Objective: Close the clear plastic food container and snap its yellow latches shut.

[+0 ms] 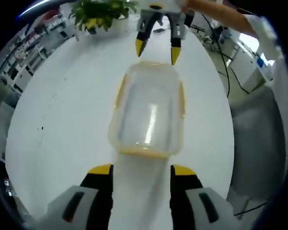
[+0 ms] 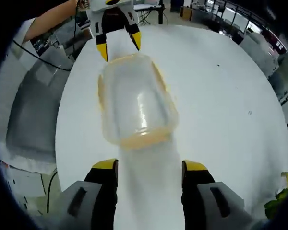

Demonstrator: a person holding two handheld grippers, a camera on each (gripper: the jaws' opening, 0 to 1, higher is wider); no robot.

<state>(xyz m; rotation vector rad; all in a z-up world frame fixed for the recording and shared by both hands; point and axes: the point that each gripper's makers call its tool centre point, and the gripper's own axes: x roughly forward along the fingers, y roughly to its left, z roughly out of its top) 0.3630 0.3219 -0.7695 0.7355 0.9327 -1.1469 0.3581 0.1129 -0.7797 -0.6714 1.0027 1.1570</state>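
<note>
My left gripper (image 1: 141, 168) and right gripper (image 2: 150, 165) both gaped empty at opposite ends of the container (image 1: 149, 110) on the white table (image 1: 62, 110), a potted plant (image 1: 102, 13) standing beyond.

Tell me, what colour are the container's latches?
Yellow latches on the clear container, clearest in the left gripper view.

A: Can you tell whether the container's (image 1: 148, 111) yellow latches (image 1: 182, 98) are snapped?
B: No, they're blurred. Your left gripper (image 1: 141, 173) is cut off at the bottom edge, and so is your right gripper (image 2: 150, 168).
</note>
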